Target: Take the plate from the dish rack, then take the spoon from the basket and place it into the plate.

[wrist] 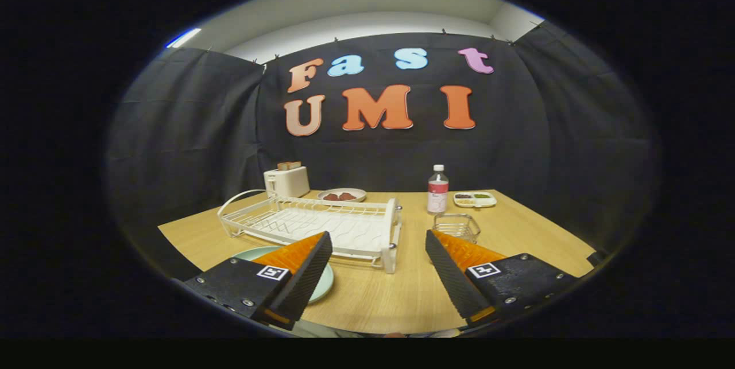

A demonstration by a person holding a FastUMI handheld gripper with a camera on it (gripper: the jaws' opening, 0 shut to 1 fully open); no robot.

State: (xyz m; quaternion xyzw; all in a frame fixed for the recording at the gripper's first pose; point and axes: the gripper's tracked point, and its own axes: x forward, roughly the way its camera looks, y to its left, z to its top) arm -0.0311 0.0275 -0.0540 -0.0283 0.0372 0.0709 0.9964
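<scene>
Now tongs (379, 243) agape above table (390, 294).

Just the one camera here, riding on the gripper (379, 268) and looking forward along its two spread-apart fingers, tilted slightly down over the wooden table (402, 294) toward the cloth back wall. It sits at the near end of the table, close above it, with the dish rack (321, 225) just ahead of the fingers and the toaster (286, 181) and bottle (437, 189) way back by the wall.
</scene>
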